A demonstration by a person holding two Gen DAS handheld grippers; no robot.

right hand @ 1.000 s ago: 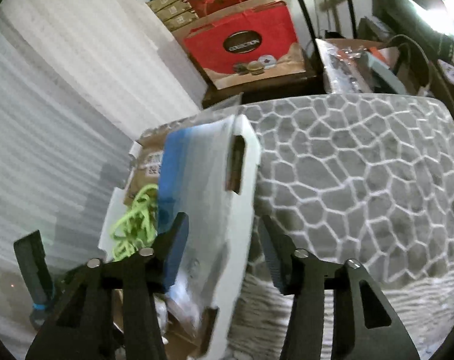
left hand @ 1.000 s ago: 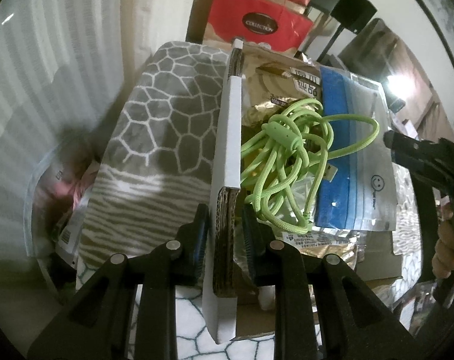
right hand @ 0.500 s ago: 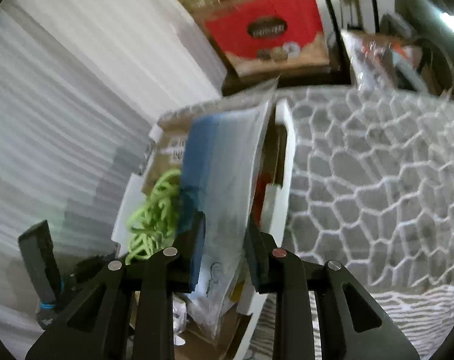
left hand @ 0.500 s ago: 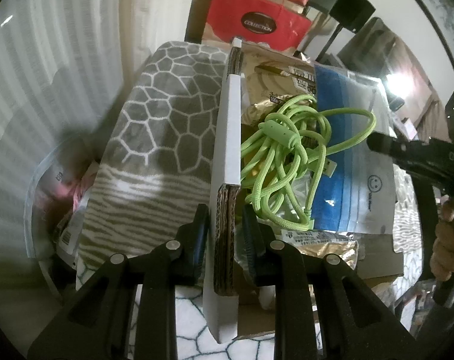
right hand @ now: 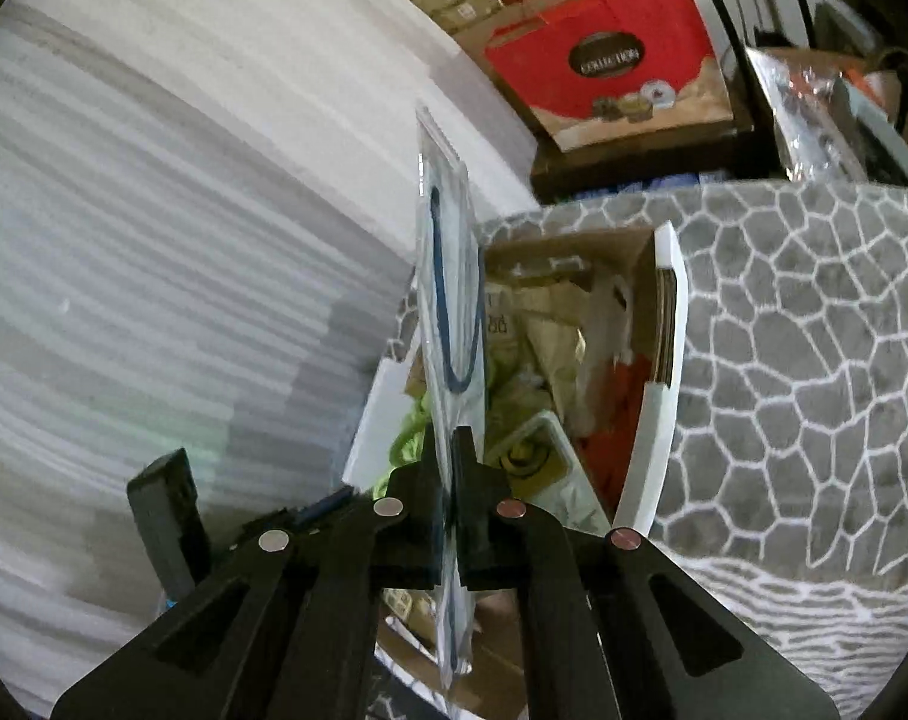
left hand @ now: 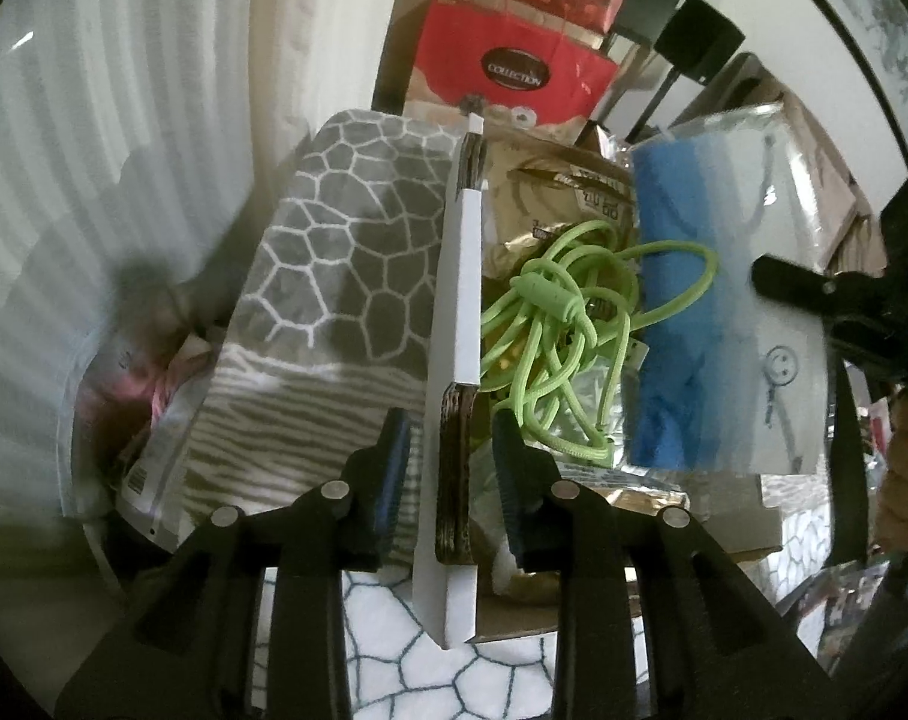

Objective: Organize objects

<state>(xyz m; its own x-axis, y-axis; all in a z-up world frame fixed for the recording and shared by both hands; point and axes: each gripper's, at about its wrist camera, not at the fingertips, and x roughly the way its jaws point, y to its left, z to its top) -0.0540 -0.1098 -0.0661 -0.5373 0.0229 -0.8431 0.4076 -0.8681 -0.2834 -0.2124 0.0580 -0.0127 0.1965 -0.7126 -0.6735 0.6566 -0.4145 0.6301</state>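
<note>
A cardboard box with white outer walls [left hand: 461,276] sits on a grey honeycomb-patterned blanket [left hand: 346,252]. My left gripper [left hand: 451,450] straddles the box's near wall, jaws a little apart from it on each side. Inside lie a lime-green cord bundle [left hand: 559,324] and gold packets [left hand: 550,180]. My right gripper [right hand: 452,462] is shut on a clear zip bag with blue contents [right hand: 451,300], held edge-on above the box [right hand: 664,360]. The bag [left hand: 712,312] and the right gripper [left hand: 814,288] also show in the left wrist view.
A red "Collection" gift bag [left hand: 514,72] stands behind the box, also in the right wrist view [right hand: 610,60]. White ribbed curtain [right hand: 154,240] fills the left. Plastic packets [left hand: 148,372] lie left of the blanket. Clutter sits at the far right [right hand: 826,108].
My right gripper closed on the zip bag and lifted it upright, out of the box. My left gripper's jaws opened slightly off the box wall.
</note>
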